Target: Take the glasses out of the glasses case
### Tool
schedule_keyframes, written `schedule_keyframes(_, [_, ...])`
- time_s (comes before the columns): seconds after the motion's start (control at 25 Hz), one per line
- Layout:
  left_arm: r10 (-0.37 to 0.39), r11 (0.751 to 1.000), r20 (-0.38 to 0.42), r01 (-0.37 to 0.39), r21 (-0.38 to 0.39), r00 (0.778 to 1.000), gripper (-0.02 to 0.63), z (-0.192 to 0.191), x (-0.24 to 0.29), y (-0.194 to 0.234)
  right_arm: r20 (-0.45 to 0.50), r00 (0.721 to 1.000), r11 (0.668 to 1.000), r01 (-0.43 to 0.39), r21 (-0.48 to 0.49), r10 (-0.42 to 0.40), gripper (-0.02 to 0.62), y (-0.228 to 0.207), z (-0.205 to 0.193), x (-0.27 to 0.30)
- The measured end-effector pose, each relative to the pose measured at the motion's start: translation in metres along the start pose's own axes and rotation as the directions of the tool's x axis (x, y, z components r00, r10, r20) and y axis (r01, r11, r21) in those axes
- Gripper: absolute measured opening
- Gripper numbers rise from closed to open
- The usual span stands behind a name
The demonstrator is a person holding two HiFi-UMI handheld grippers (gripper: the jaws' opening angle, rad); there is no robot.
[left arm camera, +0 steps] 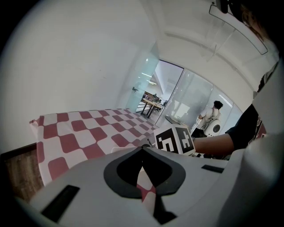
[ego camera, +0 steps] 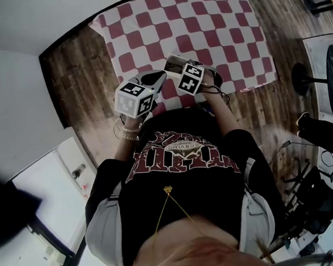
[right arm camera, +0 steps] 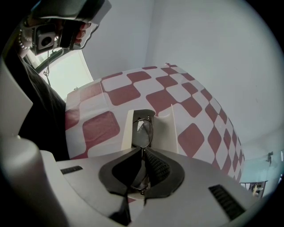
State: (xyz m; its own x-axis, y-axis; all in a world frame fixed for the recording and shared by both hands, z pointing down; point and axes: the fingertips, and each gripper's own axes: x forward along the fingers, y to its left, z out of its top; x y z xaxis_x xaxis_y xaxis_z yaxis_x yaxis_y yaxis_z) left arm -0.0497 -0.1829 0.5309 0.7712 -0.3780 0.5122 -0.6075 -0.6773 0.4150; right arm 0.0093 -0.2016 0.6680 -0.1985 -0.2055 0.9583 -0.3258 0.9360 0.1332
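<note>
Two grippers. Left gripper (left arm camera: 142, 150): jaws together, empty. Right gripper (right arm camera: 143, 151) is clamped on the glasses (right arm camera: 143, 133), apparently at the lens rim, above the open white case (right arm camera: 165, 132). Risk: the thin rim slips, or the frame snags the case wall.

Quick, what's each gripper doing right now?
Left gripper: shut, nothing between the jaws.
Right gripper: shut on the glasses.
</note>
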Motion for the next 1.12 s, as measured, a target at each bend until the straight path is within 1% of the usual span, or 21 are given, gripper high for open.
schedule_keyframes(0.28, [0.001,1.0,-0.006,-0.001,0.003,1.0,-0.002,-0.0028,0.0017,-0.0007,0.014,1.0,1.0,0.017,0.003,-0.017,0.029,-0.0002,-0.0002,-0.0002])
schedule_keyframes(0.64, [0.008,1.0,-0.004,-0.008,-0.006,1.0,-0.002,-0.0038,0.0001,0.0025,0.068,0.995,0.998,0.067,0.005,-0.067,0.028,-0.0008,-0.0004,-0.0045])
schedule_keyframes(1.12, [0.003,1.0,-0.01,-0.003,-0.008,1.0,-0.002,-0.0049,0.0014,0.0029,0.073,0.993,0.996,0.091,-0.014,-0.09,0.028,-0.0027,-0.0021,-0.0077])
